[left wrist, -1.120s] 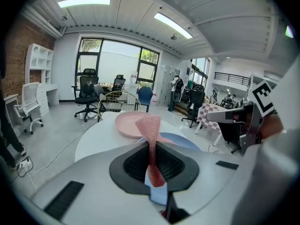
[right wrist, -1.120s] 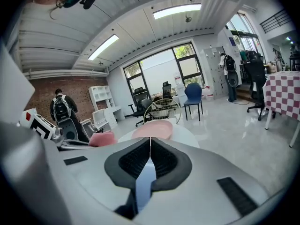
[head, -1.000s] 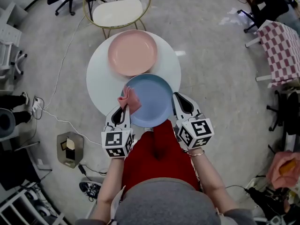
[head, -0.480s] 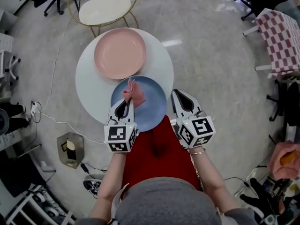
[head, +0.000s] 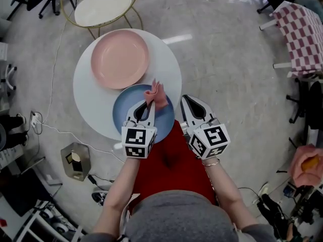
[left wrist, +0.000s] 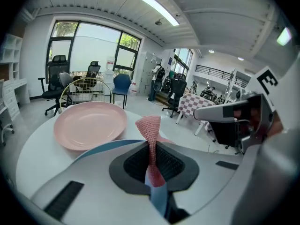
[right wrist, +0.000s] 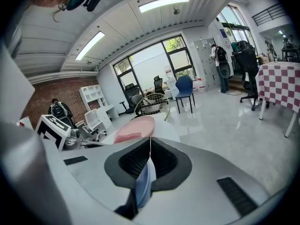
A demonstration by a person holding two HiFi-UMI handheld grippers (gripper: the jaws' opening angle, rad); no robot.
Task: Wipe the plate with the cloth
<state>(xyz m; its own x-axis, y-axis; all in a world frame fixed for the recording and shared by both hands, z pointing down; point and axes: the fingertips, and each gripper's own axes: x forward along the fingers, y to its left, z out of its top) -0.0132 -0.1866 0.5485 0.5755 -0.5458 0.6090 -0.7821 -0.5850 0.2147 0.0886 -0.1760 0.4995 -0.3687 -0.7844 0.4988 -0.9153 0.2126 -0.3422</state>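
Note:
A blue plate [head: 125, 109] lies at the near edge of a round white table [head: 86, 92], with a pink plate [head: 120, 58] beyond it. My left gripper [head: 149, 103] is over the blue plate and shut on a pink cloth [head: 156, 94], which sticks up near the plate's far right rim. In the left gripper view the cloth [left wrist: 149, 127] stands pinched in my left gripper [left wrist: 153, 159], above the blue plate [left wrist: 105, 147]. My right gripper [head: 186, 100] is at the blue plate's right edge. In the right gripper view it [right wrist: 149, 150] is shut on the blue rim [right wrist: 143, 182].
A wire chair with a white seat [head: 103, 5] stands beyond the table. A checkered table [head: 305, 34] is at the far right. A small box [head: 74, 160] and a cable [head: 55, 130] lie on the floor at the left. The pink plate [left wrist: 89, 123] sits close behind the blue one.
My left gripper has carried the cloth from the blue plate's left side across to its far right side. The right gripper has kept its hold at the plate's right edge.

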